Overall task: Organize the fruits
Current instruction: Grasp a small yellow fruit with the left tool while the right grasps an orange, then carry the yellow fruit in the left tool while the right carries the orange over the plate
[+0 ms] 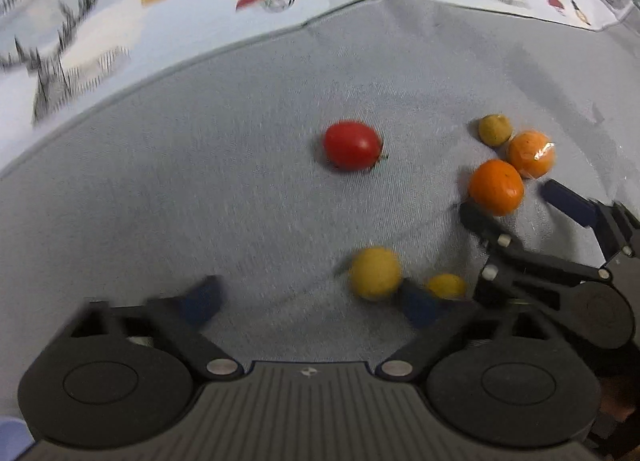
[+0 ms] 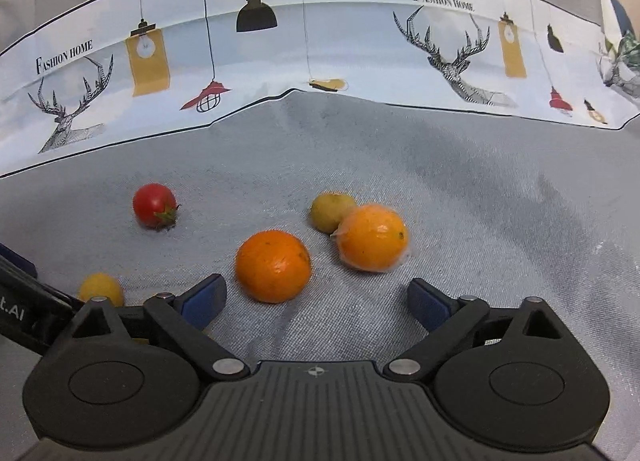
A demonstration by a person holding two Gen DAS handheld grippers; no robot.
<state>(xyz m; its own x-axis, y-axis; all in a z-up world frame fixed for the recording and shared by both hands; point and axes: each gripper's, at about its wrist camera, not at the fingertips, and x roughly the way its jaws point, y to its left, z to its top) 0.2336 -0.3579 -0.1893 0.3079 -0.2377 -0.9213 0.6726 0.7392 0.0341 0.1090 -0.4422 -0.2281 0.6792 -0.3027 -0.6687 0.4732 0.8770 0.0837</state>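
Fruits lie scattered on a grey cloth (image 1: 240, 165) in the left wrist view. A red tomato (image 1: 352, 146) sits just above centre. Out at about two o'clock a small greenish-yellow fruit (image 1: 495, 130) touches a plastic-wrapped orange (image 1: 532, 154), and a bare orange (image 1: 496, 187) lies just below them, against the wrapped one. Low down, at about five o'clock, a blurred yellow fruit (image 1: 375, 273) lies between the spread blue pads of the left gripper (image 1: 308, 299), close to the right-hand pad and not pressed by either; the jaws stand apart on nothing. A smaller yellow fruit (image 1: 447, 286) lies just beyond that pad. The right gripper (image 1: 520, 203) comes in from four o'clock, its fingers either side of the bare orange's near edge, with no visible squeeze. A printed cloth (image 1: 100, 21) with stags and lamps borders the grey one along the top.

From the right wrist view, the bare orange (image 2: 273, 266) sits just ahead of the right gripper (image 2: 318, 301), nearer the left pad, untouched; the jaws are spread wide and hold nothing. The wrapped orange (image 2: 372, 238) is at one o'clock, touching the greenish-yellow fruit (image 2: 330, 211) behind it. The tomato (image 2: 155, 205) stands apart at ten o'clock. One yellow fruit (image 2: 101, 288) shows at eight o'clock, beside the left gripper's dark body (image 2: 24, 301) at the edge. The printed cloth (image 2: 280, 53) reads "Fashion Home".
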